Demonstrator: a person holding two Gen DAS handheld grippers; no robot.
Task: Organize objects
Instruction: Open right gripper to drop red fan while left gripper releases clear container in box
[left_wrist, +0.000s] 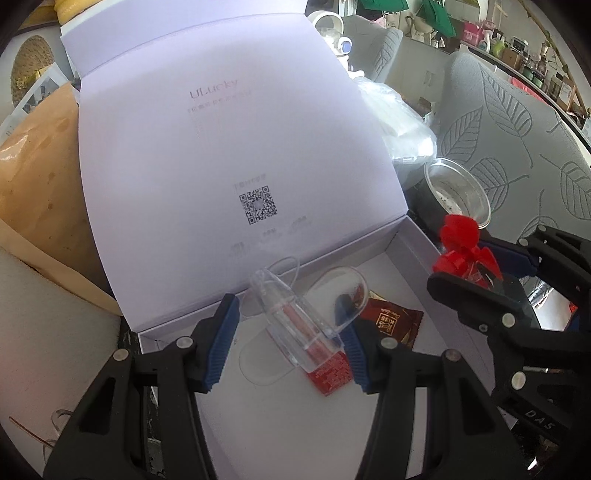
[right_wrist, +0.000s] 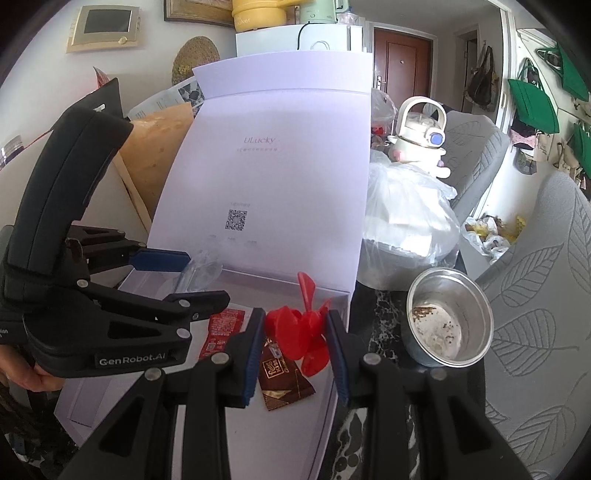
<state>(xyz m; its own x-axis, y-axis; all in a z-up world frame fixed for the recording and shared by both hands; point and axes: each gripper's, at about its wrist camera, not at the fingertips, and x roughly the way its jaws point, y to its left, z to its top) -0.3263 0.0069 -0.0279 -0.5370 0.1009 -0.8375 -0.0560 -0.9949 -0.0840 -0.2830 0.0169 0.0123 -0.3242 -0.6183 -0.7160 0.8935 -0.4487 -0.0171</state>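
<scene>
Fingers of the right tool (right_wrist: 295, 328) are pinching a red propeller toy (right_wrist: 300, 325) at lower centre, above the white box (right_wrist: 325, 402); the left tool (left_wrist: 286, 339) (jaws apart) is straddling a clear case (left_wrist: 295, 321) inside it

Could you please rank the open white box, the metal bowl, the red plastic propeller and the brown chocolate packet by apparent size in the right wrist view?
1. open white box
2. metal bowl
3. and 4. red plastic propeller and brown chocolate packet: look alike; the propeller sits nearer the camera, so unranked.

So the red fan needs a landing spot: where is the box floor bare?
Bare floor lies in the white box near corner, below the red packet. Crowded mid-box: clear case, brown chocolate wrapper, left gripper. Right gripper holds the red fan.
</scene>
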